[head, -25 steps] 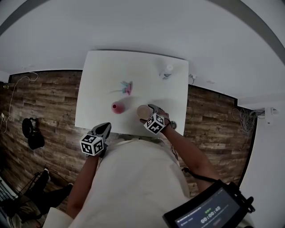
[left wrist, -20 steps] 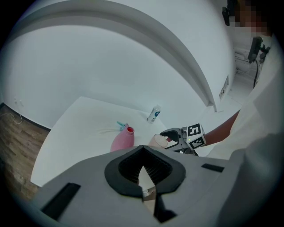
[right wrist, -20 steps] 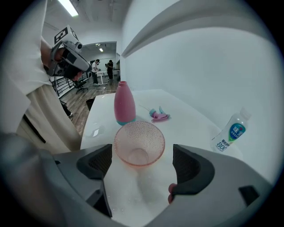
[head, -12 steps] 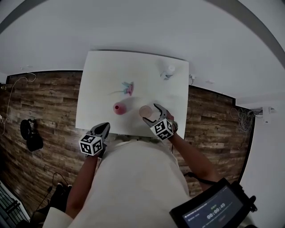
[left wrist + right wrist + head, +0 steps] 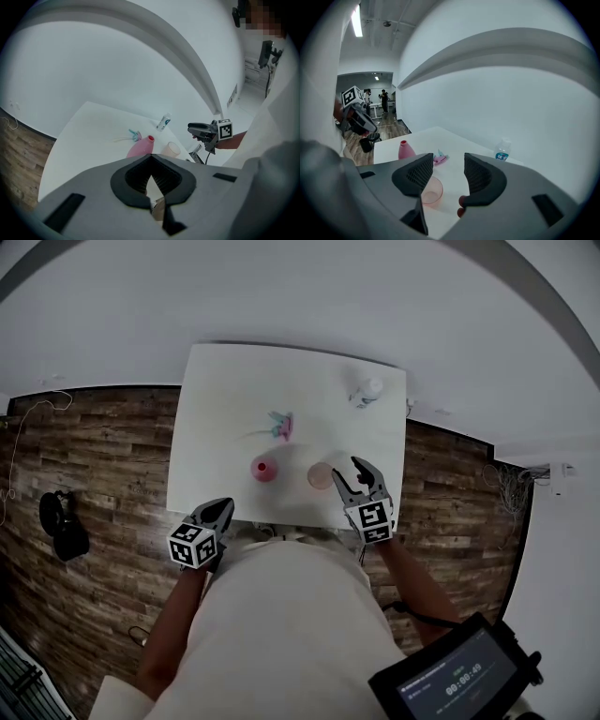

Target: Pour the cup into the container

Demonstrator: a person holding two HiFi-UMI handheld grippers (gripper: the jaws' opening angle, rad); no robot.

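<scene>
Cup (image 5: 428,190): clear plastic with a pink tint, wide round rim, upright on white table (image 5: 225,390). Near front edge, right of pink container (image 5: 264,468), close but not touching. Contents not discernible.

Pink container: opaque, bottle-shaped, narrow neck with reddish open mouth, upright.

Right gripper (image 5: 352,472): raised beside cup on its right. Jaws apart, just been closing, nothing between pads. Cup visible below the gap, resting on table, untouched.

Left gripper (image 5: 151,158): jaws pressed together, pinching nothing. At front table edge, left of container, well apart from cup.

Writing and labels:
- Water bottle (image 5: 367,391) at far right corner of table. White cap, blue-teal label, print too small to read.
- Marker cubes (image 5: 192,547) on both grippers: black-and-white square patterns only.
- Screen (image 5: 459,681) at lower right of head view: row of timer-like digits under a small green mark, too blurred to read for certain.

Small pink-and-teal toy (image 5: 279,426) mid-table, beyond container, apart from everything else.

Dark wood-plank floor (image 5: 94,456) around table.
</scene>
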